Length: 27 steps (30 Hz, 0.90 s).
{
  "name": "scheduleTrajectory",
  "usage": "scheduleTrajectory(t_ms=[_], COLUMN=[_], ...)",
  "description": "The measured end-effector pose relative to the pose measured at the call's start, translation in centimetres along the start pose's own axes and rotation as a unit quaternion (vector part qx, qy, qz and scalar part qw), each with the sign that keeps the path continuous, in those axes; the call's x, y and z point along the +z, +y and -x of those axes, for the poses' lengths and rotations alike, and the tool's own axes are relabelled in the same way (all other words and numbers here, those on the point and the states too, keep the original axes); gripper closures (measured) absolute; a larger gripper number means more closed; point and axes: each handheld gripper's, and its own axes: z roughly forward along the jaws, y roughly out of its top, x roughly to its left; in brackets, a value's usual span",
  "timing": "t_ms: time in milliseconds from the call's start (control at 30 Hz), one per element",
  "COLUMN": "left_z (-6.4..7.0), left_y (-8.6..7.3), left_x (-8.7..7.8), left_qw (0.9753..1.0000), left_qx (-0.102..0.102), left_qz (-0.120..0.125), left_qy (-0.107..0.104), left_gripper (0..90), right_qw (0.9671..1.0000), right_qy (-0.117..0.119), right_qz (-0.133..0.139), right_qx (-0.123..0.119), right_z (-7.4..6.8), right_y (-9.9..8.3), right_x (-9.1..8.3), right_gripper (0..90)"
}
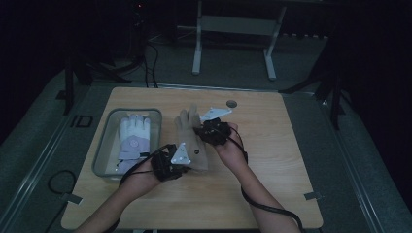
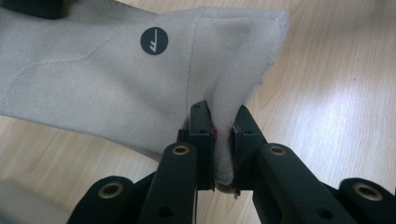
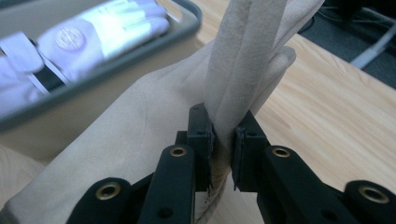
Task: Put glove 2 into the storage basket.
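Both grippers, left gripper and right gripper, were clamped on our beige glove, lifted mid-tabletop, not yet in the tray near the left edge.

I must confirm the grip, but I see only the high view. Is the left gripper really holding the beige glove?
Observer: Yes. The left gripper is shut on a pinched fold at the corner of the beige glove.
Operator: And the right gripper?
Observer: The right gripper is shut on the glove's fingers, bunched between its jaws.
Operator: Any marking on the glove?
Observer: A dark round logo sits near the pinched corner.
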Motion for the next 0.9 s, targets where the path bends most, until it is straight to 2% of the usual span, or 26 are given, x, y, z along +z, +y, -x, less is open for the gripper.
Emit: scheduleTrajectory(t_ms=[267,400,567,667,700,800,900], left_z=[-1.2,-1.7,-2.6,-2.7,-3.0,-3.3,-3.8], left_y=[-1.7,-2.9,-5.2,-5.6,-6.6,-7.7,-9.3], left_x=[-2.2,-3.4,-5.0,-5.3,-5.9,-6.5,-7.1], left_qw=[0.9997,0.9993,0.9983,0.9981,0.9974,0.9967,0.9953], left_qx=[-0.015,-0.022,-0.037,-0.039,-0.046,-0.054,-0.071], left_qz=[-0.006,-0.010,-0.020,-0.022,-0.029,-0.033,-0.033], left_qy=[0.019,0.028,0.041,0.043,0.048,0.052,0.056], left_gripper=[82.4,82.4,82.4,82.4,82.4,82.4,82.4], right_qw=[0.9999,0.9996,0.9991,0.9989,0.9985,0.9981,0.9977], right_qy=[0.014,0.022,0.033,0.037,0.042,0.048,0.053], right_qz=[0.006,0.009,0.006,0.005,0.004,0.002,0.000], right_qx=[-0.006,-0.017,-0.025,-0.029,-0.034,-0.040,-0.044], right_z=[-1.6,-3.1,-4.7,-5.4,-6.1,-7.2,-8.2], right_y=[2.8,4.5,6.1,6.7,7.3,8.0,8.7], right_x=[1.6,3.1,4.9,5.6,6.3,7.3,8.3], right_gripper=[80.2,80.2,80.1,80.1,80.1,80.1,80.2])
